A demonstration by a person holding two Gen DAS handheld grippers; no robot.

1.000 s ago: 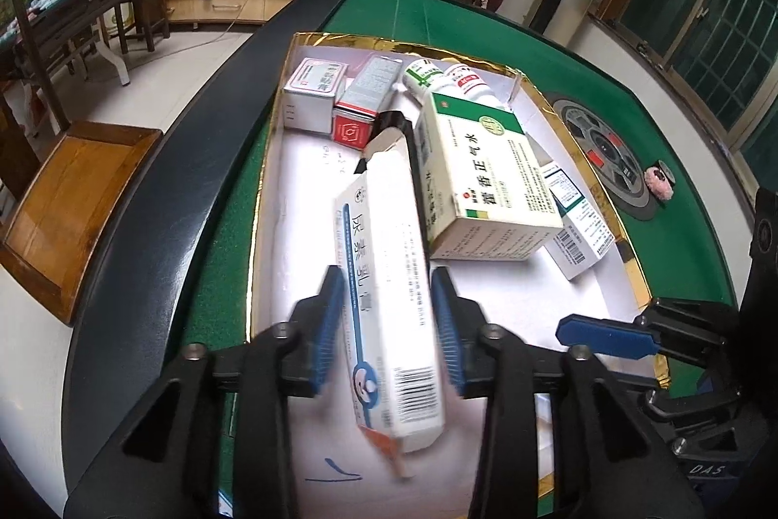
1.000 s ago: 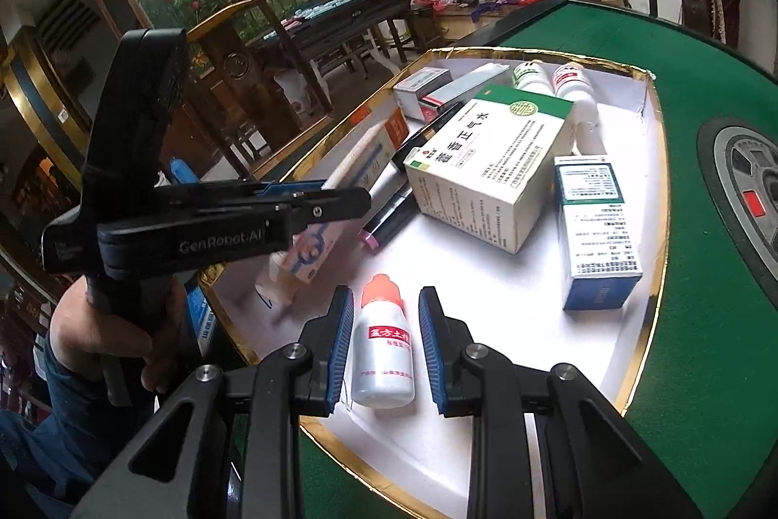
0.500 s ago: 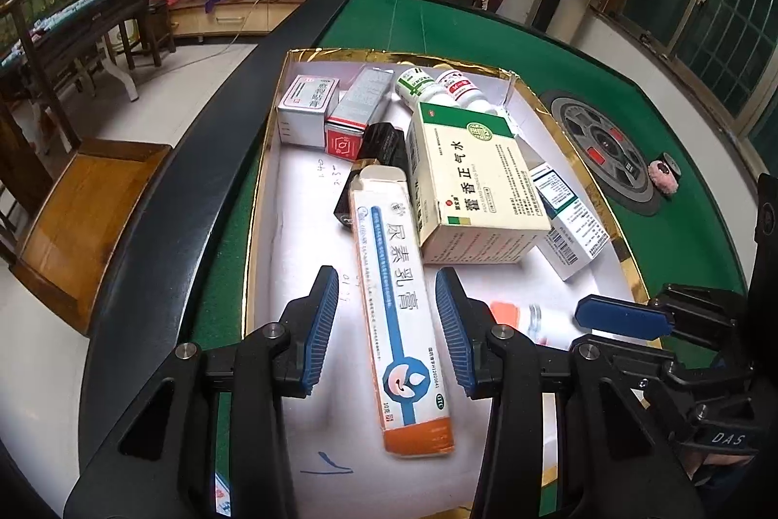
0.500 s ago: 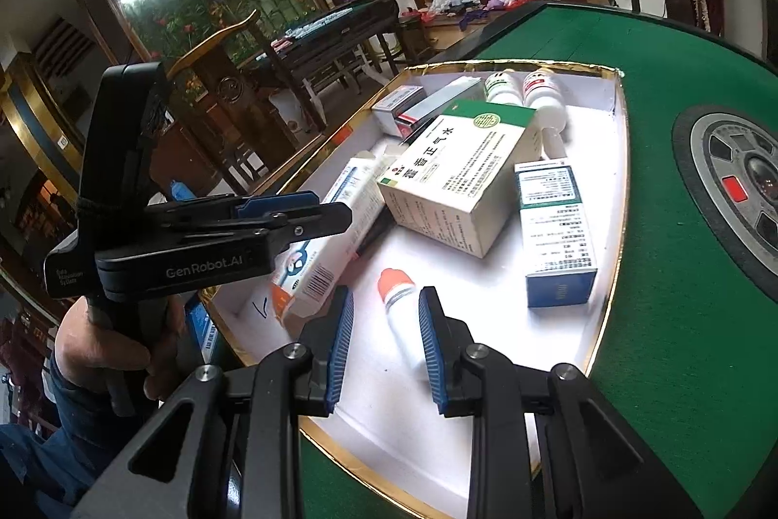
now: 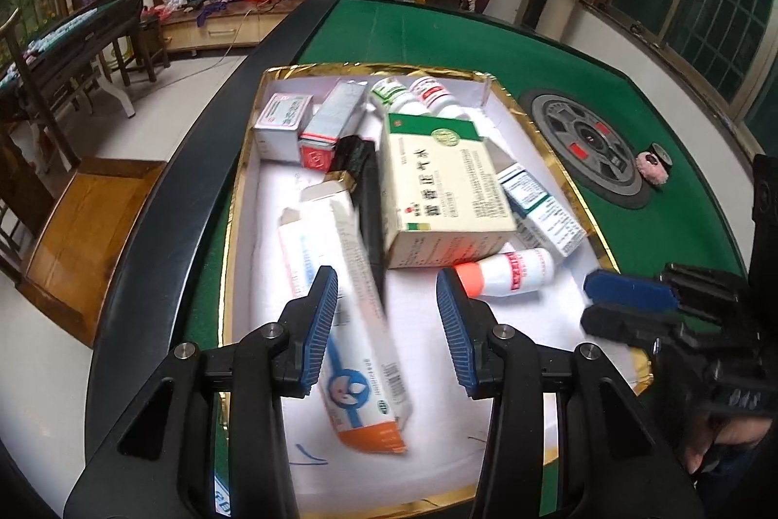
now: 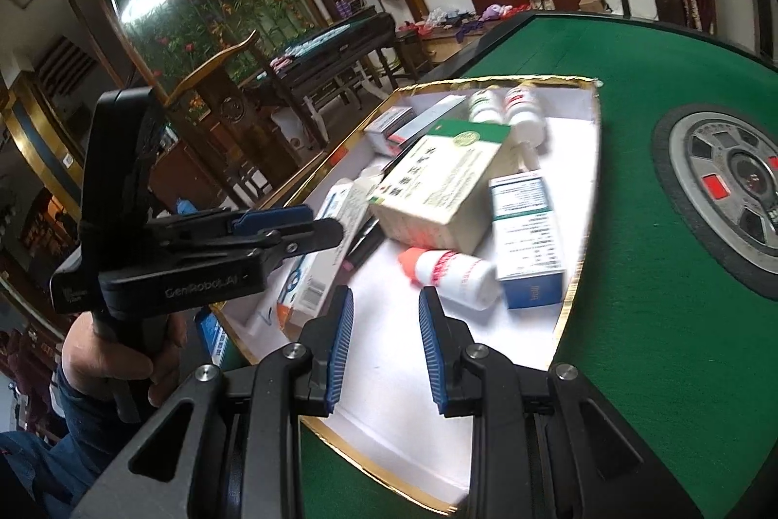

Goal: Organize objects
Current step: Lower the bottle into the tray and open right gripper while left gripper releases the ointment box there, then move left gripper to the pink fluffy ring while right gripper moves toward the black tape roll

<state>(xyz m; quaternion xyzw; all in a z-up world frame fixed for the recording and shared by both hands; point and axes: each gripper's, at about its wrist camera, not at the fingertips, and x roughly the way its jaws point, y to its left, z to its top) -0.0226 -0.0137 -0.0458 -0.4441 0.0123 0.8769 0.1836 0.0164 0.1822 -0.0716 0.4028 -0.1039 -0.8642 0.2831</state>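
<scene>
The left gripper (image 5: 386,322) stands with jaws apart over the long ointment carton (image 5: 350,305), which lies loose at lower centre in the gold-rimmed tray (image 5: 559,159). The right gripper (image 6: 384,339) is likewise spread, holding nothing; just beyond it, mid-frame, the orange-capped white bottle (image 6: 450,271) lies on its side against the green-topped medicine box (image 6: 442,178).

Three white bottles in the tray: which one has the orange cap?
The small bottle lying on its side in front of the big green-and-cream box. The two bottles at the tray's far end show no orange cap.
</scene>
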